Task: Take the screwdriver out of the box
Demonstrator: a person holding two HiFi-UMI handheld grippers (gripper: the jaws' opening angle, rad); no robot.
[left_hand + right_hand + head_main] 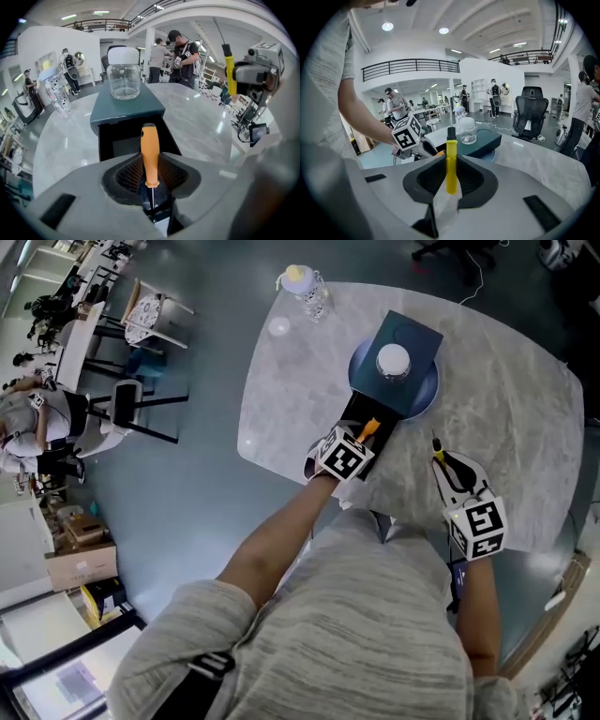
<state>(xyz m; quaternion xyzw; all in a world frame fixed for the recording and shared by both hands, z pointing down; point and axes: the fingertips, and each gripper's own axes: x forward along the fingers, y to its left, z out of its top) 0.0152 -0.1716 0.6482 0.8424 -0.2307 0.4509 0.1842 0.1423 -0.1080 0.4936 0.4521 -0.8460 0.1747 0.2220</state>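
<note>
A dark teal box (405, 345) stands on the marble table (506, 418), its black drawer (119, 140) pulled out toward me. My left gripper (361, 440) hangs over the drawer's near end, shut on the orange-handled screwdriver (149, 157), whose handle points away and thin shaft runs back between the jaws. To the right, my right gripper (441, 461) is shut on a yellow-handled screwdriver (451, 166), held off the table with its shaft pointing up and away. In the left gripper view the right gripper (255, 72) shows at upper right.
A glass jar with a white lid (393, 361) sits on the box's top. A blue plate (429, 393) lies under the box. A bottle with a pale yellow cap (305, 286) stands at the table's far left corner. Chairs (141, 320) stand on the floor at left.
</note>
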